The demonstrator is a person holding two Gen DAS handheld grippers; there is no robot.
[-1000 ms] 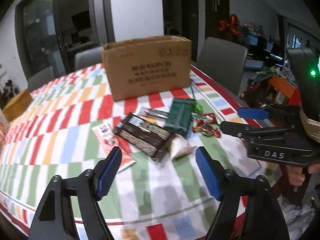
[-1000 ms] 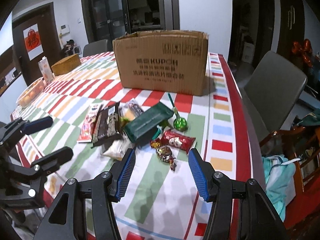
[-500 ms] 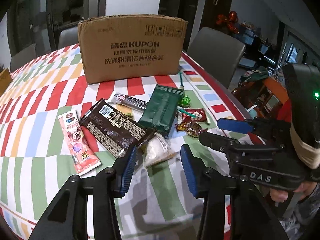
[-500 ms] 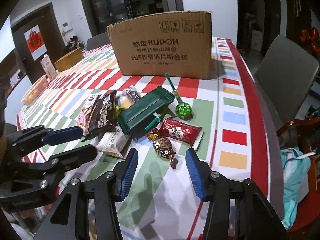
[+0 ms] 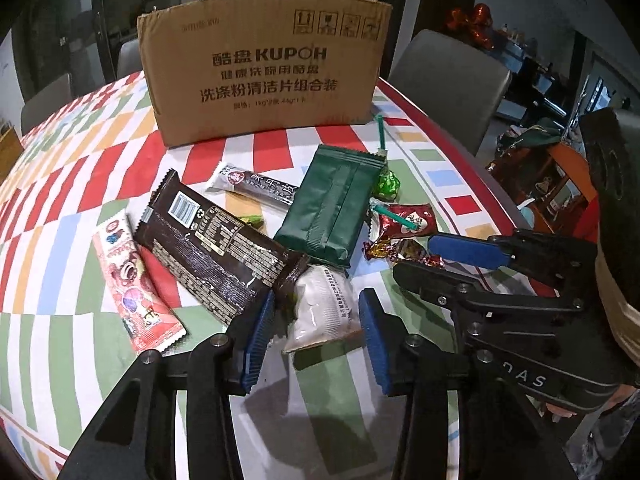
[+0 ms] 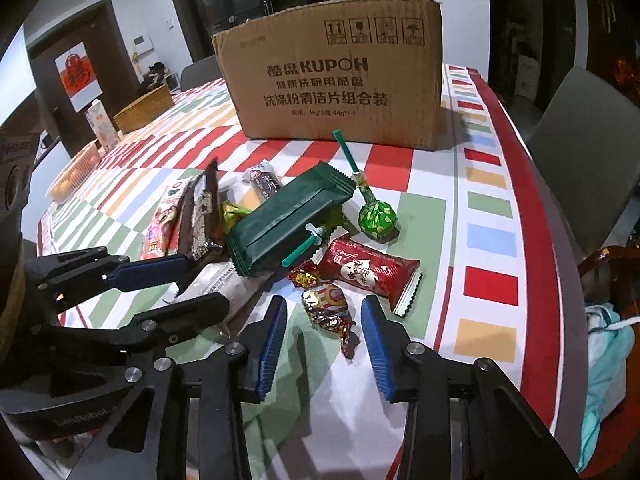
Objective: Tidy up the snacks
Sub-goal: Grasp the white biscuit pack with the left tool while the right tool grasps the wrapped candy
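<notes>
A pile of snacks lies on the striped tablecloth in front of a cardboard box point(image 5: 264, 68) point(image 6: 340, 76). My left gripper point(image 5: 316, 328) is open, its fingers on either side of a white packet point(image 5: 324, 308). Beside it lie a dark brown bar point(image 5: 216, 248), a pink packet point(image 5: 136, 292) and a green packet point(image 5: 332, 204). My right gripper point(image 6: 322, 338) is open around a foil-wrapped candy point(image 6: 326, 300). A red candy packet point(image 6: 368, 272) and a green lollipop point(image 6: 376, 218) lie just beyond it.
A grey chair point(image 5: 448, 80) stands at the table's right edge. A wicker basket point(image 6: 144, 108), a carton point(image 6: 98, 122) and a tray of oranges point(image 6: 74, 170) sit at the far left. The table edge point(image 6: 532, 184) runs along the right.
Both grippers have moved forward and down toward the pile. The left one now straddles the white packet, the right one the foil candy. Both stay open.
</notes>
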